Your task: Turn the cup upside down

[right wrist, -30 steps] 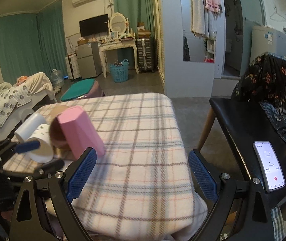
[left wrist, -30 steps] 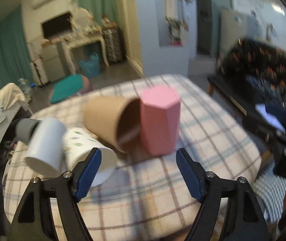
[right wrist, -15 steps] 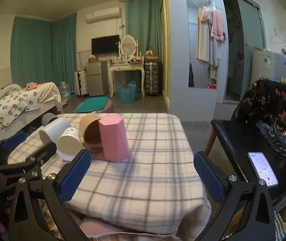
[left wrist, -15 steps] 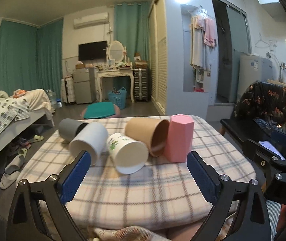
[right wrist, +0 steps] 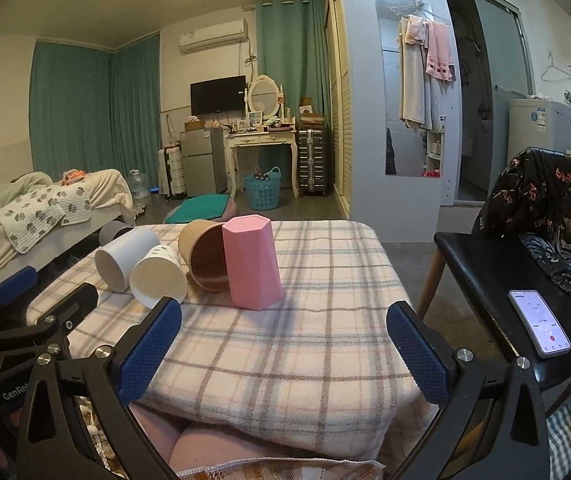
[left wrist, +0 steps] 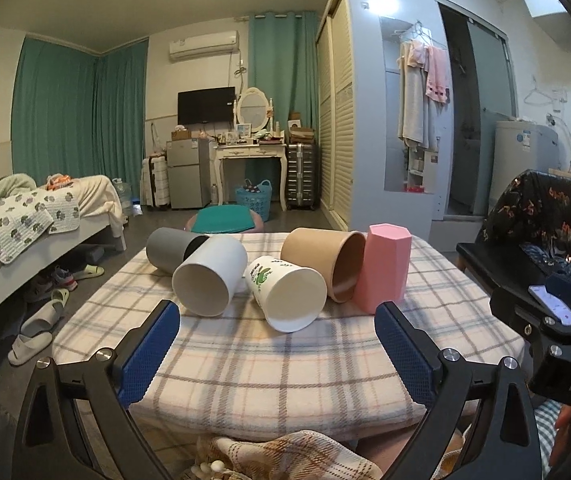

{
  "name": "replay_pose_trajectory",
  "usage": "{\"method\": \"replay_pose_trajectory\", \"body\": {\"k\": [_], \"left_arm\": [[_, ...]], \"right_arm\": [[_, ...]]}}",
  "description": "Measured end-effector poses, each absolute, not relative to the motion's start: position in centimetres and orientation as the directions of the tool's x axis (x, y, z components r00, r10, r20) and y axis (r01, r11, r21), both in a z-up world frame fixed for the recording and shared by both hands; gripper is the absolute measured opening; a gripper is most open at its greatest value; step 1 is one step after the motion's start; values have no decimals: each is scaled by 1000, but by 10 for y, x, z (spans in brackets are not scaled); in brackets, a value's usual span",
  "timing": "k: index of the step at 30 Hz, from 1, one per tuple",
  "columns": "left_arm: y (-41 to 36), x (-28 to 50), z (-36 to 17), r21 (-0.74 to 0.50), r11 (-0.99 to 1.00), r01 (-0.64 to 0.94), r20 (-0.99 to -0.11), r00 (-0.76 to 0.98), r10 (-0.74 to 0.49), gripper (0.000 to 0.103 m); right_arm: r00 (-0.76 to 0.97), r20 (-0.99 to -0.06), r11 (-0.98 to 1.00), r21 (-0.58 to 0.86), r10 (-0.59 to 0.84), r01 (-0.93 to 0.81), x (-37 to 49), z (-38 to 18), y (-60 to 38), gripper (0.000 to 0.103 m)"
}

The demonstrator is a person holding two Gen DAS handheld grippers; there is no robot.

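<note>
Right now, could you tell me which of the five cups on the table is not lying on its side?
The pink faceted cup, at the right end of the row, stands upright. The grey, white, frog-print and brown cups lie on their sides.

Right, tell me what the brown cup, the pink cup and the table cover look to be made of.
Brown cup: looks like kraft paper, matte, with a thin rolled rim and a plain tan wall.
Pink cup: probably hard plastic, though it could be ceramic; flat facets, crisp edges, an even matte colour.
Table cover: woven cloth, soft and plaid, draping and bunching over the edge.
</note>
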State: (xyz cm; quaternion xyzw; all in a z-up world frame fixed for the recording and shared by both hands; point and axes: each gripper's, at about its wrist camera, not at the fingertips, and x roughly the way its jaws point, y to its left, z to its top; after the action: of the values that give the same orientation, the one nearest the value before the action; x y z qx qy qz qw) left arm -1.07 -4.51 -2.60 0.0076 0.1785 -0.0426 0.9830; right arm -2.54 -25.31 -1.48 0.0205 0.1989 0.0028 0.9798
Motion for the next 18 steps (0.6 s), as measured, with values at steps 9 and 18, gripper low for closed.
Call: {"method": "replay_pose_trajectory", "body": {"k": [9,18], "left_arm": [[-39,-9,-27,-7,997,72,-367,928,-70,101],[-34,-8,-28,-12,998,62,-373,926,-62,101]], "right_arm": [[913,-407,999,40,11,6,-24,-18,-252,103],[912,-410,1000,31,9,4,-25,-18,-249,103]]}}
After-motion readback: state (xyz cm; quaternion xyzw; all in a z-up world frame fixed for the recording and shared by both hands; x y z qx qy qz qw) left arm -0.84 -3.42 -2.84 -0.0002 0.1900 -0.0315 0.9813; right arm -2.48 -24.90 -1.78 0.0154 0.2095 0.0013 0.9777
